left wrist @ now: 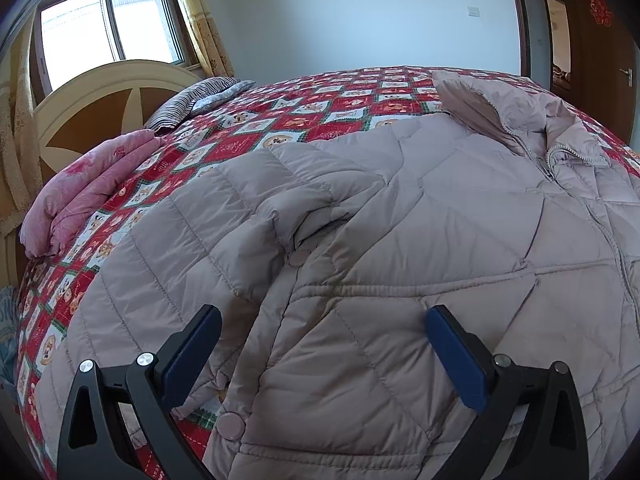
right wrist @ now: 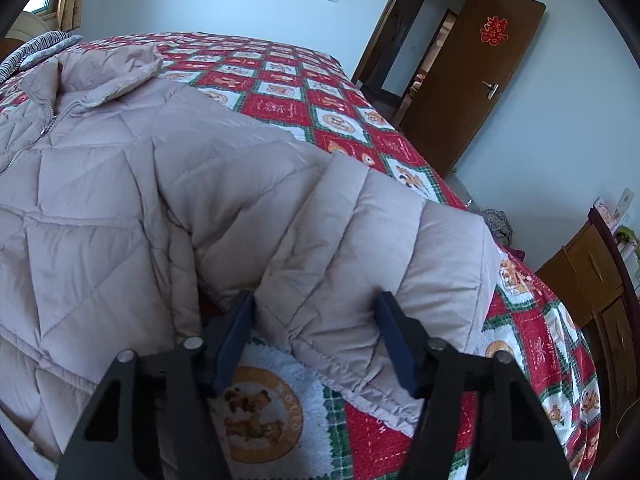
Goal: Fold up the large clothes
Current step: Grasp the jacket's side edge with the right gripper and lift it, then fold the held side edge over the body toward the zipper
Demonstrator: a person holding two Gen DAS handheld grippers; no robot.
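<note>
Though quilted, jacket (left wrist: 400, 208) lengthwise, collar far.

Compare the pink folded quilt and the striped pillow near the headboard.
The pink folded quilt is plain pink with a faint floral print; the striped pillow is grey with dark stripes. The quilt looks bulkier and lies nearer the camera; the pillow looks flatter and lies farther back. Both rest on the red patterned bedspread near the headboard.

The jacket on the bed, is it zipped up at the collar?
No, the jacket has its collar lying open, with the zipper teeth parted at the top.
</note>
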